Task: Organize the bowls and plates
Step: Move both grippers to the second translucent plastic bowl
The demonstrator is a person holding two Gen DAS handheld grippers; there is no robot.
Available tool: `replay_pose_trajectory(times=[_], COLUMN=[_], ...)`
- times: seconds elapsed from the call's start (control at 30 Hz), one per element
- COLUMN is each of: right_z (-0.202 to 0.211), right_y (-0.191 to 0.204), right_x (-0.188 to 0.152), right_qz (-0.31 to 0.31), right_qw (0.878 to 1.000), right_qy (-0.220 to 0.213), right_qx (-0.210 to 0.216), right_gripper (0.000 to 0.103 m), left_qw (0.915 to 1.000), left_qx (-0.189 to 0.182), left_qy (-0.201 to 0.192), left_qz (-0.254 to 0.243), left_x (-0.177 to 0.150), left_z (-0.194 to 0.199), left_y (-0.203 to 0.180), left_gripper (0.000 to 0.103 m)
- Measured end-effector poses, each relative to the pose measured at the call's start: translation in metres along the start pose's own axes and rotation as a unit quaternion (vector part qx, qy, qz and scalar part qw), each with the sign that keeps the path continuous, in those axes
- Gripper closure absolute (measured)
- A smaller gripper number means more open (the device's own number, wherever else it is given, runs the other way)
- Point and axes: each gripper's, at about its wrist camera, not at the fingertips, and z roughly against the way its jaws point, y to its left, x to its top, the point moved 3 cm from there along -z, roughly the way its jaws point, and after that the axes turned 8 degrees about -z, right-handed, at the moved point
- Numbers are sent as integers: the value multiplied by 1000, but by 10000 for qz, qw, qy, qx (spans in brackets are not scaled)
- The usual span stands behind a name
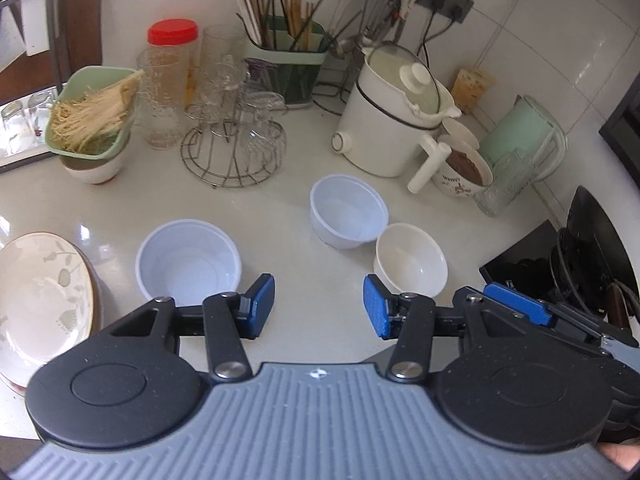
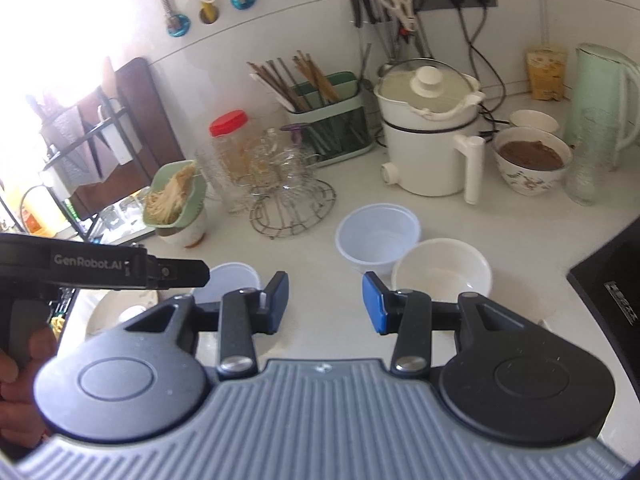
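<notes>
Countertop's patterned plate (image 1: 38, 300) cut off by frame.

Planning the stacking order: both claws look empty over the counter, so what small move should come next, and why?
Probably ease the open right claw forward and right onto the rim of the white ceramic bowl. It sits nearest, empty, touching the translucent plastic bowl.
</notes>
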Motion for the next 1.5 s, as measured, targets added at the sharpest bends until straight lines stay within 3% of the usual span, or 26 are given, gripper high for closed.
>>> replay_pose_trajectory(times=[0.43,0.87,0.93,1.13,1.37,1.5], right_z=[20,8,6,-2,-17,-30], right_y=[-29,-46,-47,-46,-49,-50], right_x=[-6,-10,-8,5,15,17], right_qz=[-155,-370,-339,-262,-199,-169], right_qw=[9997,9992,9992,9990,9992,9995], right_qy=[-117,-103,-156,-300,-287,-202], right_qx=[-172,-148,-165,-193,-202,-198], right_gripper=[59,59,59,59,59,59], left_qw=[9995,9981,9974,9964,9970,9957], left_qx=[-48,288,516,696,681,766], left_qy=[120,225,160,178,335,437], left_qz=[-282,-486,-470,-460,-144,-271], left_x=[-11,-2,2,16,29,31], left_z=[-14,-37,-39,-49,-66,-80], left_y=[-28,-38,-36,-23,-7,-5], left_gripper=[48,48,48,48,48,48])
